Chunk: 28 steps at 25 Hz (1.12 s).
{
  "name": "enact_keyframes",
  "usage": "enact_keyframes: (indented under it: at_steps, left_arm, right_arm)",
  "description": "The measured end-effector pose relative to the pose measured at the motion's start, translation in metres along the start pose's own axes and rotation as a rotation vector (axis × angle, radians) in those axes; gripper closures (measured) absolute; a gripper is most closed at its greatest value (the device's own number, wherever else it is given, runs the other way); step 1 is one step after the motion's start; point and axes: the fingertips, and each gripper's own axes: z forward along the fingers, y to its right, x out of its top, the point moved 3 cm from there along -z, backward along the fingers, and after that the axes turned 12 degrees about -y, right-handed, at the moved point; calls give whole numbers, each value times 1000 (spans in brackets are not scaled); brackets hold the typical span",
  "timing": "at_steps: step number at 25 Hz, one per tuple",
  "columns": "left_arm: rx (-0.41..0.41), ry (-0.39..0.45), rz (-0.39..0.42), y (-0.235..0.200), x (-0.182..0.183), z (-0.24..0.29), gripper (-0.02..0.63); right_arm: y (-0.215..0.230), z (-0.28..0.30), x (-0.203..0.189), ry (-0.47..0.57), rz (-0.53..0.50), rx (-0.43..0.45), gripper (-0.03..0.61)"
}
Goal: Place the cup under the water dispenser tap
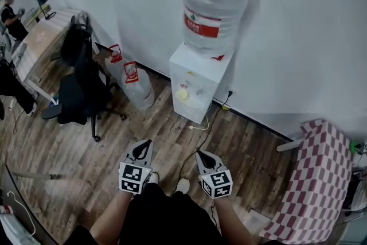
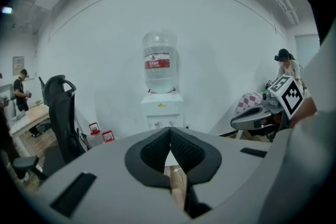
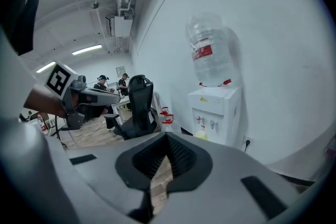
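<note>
The cup [image 1: 182, 94] is a small yellow one, and it stands in the recess at the front of the white water dispenser [image 1: 202, 74]. In the right gripper view it sits directly below the left one of the two taps [image 3: 202, 122]. I cannot tell from this far whether it is centred under the spout. The big bottle [image 1: 212, 6] is mounted on top of the dispenser.

Both grippers are low in the head view, close to the person's body and well apart from the dispenser, with open wooden floor [image 1: 166, 135] between them and it. The left gripper [image 1: 144, 146] has its jaws clenched together with nothing between them; in its own view only floor shows under the meeting pads. The right gripper [image 1: 203, 158] is the same: jaws pressed together, tips touching and empty. Neither of them touches the cup.

So I judge the task as practically finished: the cup appears placed where the sentence asks, and no gripper holds it. What is left, as far as I can see, is very little (perhaps only a check that the cup stands upright and straight below the tap, which looks true but is small in these views). No water is seen running. An office chair [image 1: 80, 83] and spare bottles [image 1: 132, 80] stand to the left of the dispenser and are not involved.
</note>
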Motion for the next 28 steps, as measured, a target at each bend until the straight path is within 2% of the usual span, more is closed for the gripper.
enact_keyframes:
  at_steps: [3, 8, 12, 21, 25, 28]
  left_arm:
    - [3, 29, 40, 0, 10, -15, 600]
    - [-36, 75, 50, -1, 10, -34, 600]
    - [-90, 105, 57, -8, -1, -51, 600]
    - [-149, 147, 86, -46, -38, -102, 600]
    - [-206, 163, 24, -63, -56, -126, 600]
    - [-235, 171, 19, -70, -68, -137, 600]
  right_arm:
    - [-15, -16, -1, 29, 0, 14, 557]
    - [-37, -30, 4, 71, 6, -5, 557]
    - [-58, -43, 17, 111, -10, -59, 557]
    - [-125, -64, 26, 165, 19, -142, 557]
    - [-152, -72, 24, 175, 31, -184, 557]
    - [-172, -83, 23, 193, 39, -210, 557]
